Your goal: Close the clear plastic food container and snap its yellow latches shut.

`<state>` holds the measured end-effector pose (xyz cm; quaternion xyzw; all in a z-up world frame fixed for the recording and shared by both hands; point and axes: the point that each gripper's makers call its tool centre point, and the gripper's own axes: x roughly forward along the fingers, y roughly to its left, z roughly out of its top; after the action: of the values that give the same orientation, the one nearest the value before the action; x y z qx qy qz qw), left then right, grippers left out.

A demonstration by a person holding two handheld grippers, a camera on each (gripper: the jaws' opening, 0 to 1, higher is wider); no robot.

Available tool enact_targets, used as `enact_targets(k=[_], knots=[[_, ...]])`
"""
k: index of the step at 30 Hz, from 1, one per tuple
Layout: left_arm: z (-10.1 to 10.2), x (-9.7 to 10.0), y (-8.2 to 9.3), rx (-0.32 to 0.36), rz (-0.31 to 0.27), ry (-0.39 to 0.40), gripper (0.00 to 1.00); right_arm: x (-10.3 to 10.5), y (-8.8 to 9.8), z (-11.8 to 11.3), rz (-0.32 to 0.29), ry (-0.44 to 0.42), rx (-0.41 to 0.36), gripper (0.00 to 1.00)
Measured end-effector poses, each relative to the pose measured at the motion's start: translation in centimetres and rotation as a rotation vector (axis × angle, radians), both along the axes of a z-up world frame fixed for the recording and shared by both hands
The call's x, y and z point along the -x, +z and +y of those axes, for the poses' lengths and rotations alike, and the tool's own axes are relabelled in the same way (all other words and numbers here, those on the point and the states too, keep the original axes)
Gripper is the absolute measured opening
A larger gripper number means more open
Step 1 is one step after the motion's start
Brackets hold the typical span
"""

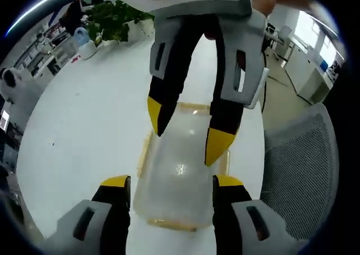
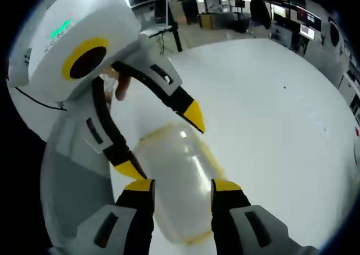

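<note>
Clear container (image 1: 177, 170) sat lid-down on the white surface (image 1: 84, 125), and both the left gripper (image 1: 171, 184) and right gripper (image 2: 175, 187) had fingers spread open straddling it, probably to press the latches.

I'm seeing almost no readable text. In the right gripper view, my left gripper (image 2: 163, 145) is showing a green glowing marking on its white housing, upper left of the frame, but it's too blurred to make out the letters. Monitors (image 2: 306, 27) at the upper right are showing coloured screens, nothing legible. In the left gripper view I'm reading no label, brand or number on anything.
</note>
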<state>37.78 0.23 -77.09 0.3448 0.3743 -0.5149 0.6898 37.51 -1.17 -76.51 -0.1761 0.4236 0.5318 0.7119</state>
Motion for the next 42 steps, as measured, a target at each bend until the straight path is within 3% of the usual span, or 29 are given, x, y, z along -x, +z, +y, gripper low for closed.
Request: enact_targets(k=[10, 26, 34, 35, 37, 40, 42], knots=[[-0.1, 0.2, -0.2, -0.01, -0.009, -0.001, 0.57, -0.6, 0.3, 0.6, 0.0, 0.01, 0.002, 0.38], [-0.1, 0.8, -0.1, -0.033, -0.072, -0.021, 0.59, -2.1, -0.2, 0.6, 0.037, -0.032, 0.002, 0.4], [-1.3, 1.2, -0.1, -0.017, -0.075, -0.032, 0.59, -1.4, -2.8, -0.2, 0.001, 0.048, 0.125, 0.42], [-1.3, 1.3, -0.1, -0.02, -0.074, -0.036, 0.58, -1.3, -2.5, 0.5, 0.02, 0.025, 0.079, 0.43], [-1.7, 1.6, -0.2, -0.014, -0.067, -0.039, 0.59, -1.4, -2.5, 0.4, 0.022, 0.025, 0.08, 0.43], [-2.0, 2.0, -0.1, -0.017, -0.07, -0.06, 0.57, -1.7, -2.3, 0.5, -0.044, 0.07, 0.081, 0.47], [-2.4, 2.5, 0.0, -0.006, -0.052, -0.066, 0.54, -1.7, -2.4, 0.5, -0.035, 0.063, 0.078, 0.47]])
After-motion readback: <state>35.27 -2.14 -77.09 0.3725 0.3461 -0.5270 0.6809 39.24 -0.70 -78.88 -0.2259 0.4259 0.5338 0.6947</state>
